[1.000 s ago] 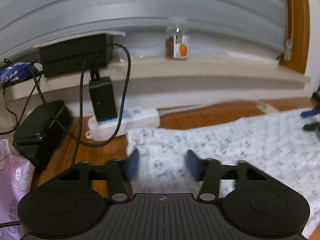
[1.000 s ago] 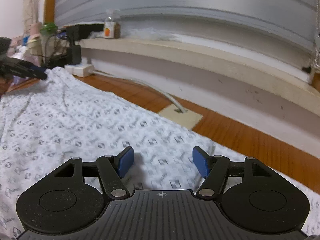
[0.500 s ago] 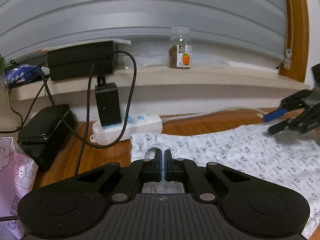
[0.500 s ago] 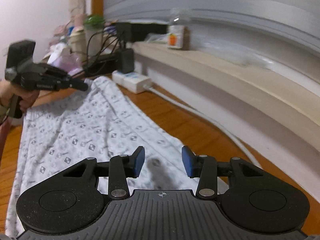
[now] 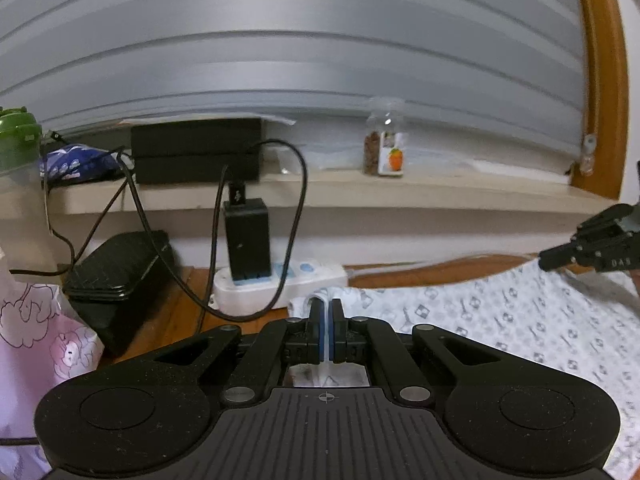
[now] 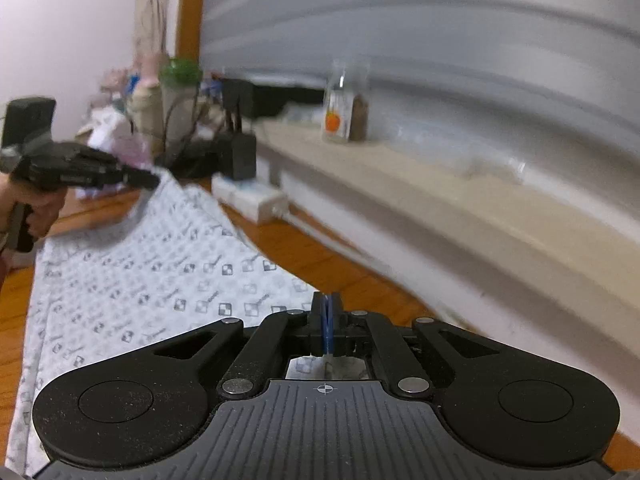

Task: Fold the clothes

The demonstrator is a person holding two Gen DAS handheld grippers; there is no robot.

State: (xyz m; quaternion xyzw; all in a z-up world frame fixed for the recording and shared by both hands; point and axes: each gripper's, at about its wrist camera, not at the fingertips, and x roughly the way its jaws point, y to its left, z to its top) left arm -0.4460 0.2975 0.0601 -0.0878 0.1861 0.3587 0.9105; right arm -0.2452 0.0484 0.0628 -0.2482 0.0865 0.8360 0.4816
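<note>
A white cloth with a small grey print (image 5: 500, 320) lies spread on the wooden surface (image 5: 400, 278). My left gripper (image 5: 327, 320) is shut on its far left corner, and a fold of fabric shows between the blue pads. At the right edge of the left wrist view, my right gripper (image 5: 546, 260) holds the cloth's other far corner slightly raised. In the right wrist view the right gripper (image 6: 328, 320) is shut on the cloth (image 6: 160, 280) at its far edge. The left gripper (image 6: 152, 180) appears there at the opposite corner, with a hand (image 6: 40, 208) behind it.
A white power strip (image 5: 280, 284) with a black adapter (image 5: 246, 240) and looping cables lies just beyond the left corner. A black case (image 5: 116, 272) and a pink bag (image 5: 36, 340) stand to the left. On the ledge (image 5: 440, 188) stands a small jar (image 5: 384, 152).
Both grippers went from open to shut on the cloth, the left first. The right gripper swung along the far edge to the cloth's right corner before its jaws came together.
</note>
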